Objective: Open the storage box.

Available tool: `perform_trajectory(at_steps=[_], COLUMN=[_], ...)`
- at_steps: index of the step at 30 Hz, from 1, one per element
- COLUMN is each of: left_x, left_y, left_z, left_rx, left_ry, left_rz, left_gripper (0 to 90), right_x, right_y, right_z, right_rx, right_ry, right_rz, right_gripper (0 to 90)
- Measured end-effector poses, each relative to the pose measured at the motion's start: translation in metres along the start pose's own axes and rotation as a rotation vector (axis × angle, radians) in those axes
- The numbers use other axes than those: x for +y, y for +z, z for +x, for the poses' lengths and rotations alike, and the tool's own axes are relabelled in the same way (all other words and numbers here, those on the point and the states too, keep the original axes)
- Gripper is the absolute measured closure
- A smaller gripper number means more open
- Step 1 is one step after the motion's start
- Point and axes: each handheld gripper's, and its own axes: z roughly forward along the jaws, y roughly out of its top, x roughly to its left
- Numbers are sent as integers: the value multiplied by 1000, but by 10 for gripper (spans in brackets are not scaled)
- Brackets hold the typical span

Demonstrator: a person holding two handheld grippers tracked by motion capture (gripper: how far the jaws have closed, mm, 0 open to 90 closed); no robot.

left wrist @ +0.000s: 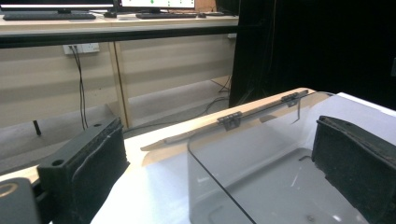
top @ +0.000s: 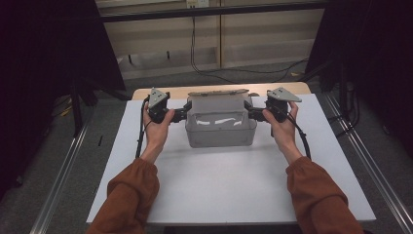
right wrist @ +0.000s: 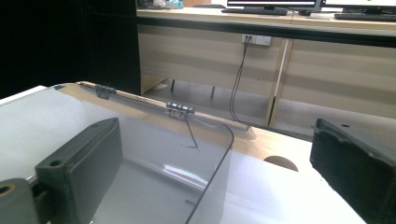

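**Both grippers straddle the end walls of a clear hinged box on a white table**

A white tabletop (top: 229,180) lies on a wooden table whose bare far edge (top: 160,91) shows behind it. Grey floor surrounds the table, with metal rails running along both sides and black curtains left and right. Behind stands a pale wooden desk with a black cable (top: 194,48) hanging to the floor.

The clear plastic box (top: 221,127) sits at the far middle of the tabletop, its lid folded back at the rear. The left gripper (top: 184,114) meets the box's left end, the right gripper (top: 249,113) its right end, each held by a hand in a rust-orange sleeve.

The gripper views add what the high view cannot: in the left gripper view the jaws stand spread, one outside the transparent wall (left wrist: 224,186) and one inside. The right gripper view shows the same straddle, jaws apart with the wall edge between them. These views also reveal the dark hinges (right wrist: 180,108), a wall socket (left wrist: 81,47) and monitors and keyboards on the desk
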Motion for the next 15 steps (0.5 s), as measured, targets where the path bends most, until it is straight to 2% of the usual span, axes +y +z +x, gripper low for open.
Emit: perform_trajectory(at_steps=[3,11,15], left_x=[-4,-13,-13], left_y=[-5,-19,-27], left_z=[-3,-9,-10], left_rx=[3,3,-6], left_ry=[8,-8,-28], left_rz=[1,-8,-35], left_gripper=[29,27,7], right_x=[-1,-3,-3], right_y=[-4,-16,-24], right_z=[2,3,4], right_rx=[-4,-13,-29], right_ry=[-1,-5,-4], right_rz=[-7,-22,-40], right_gripper=[7,2,0])
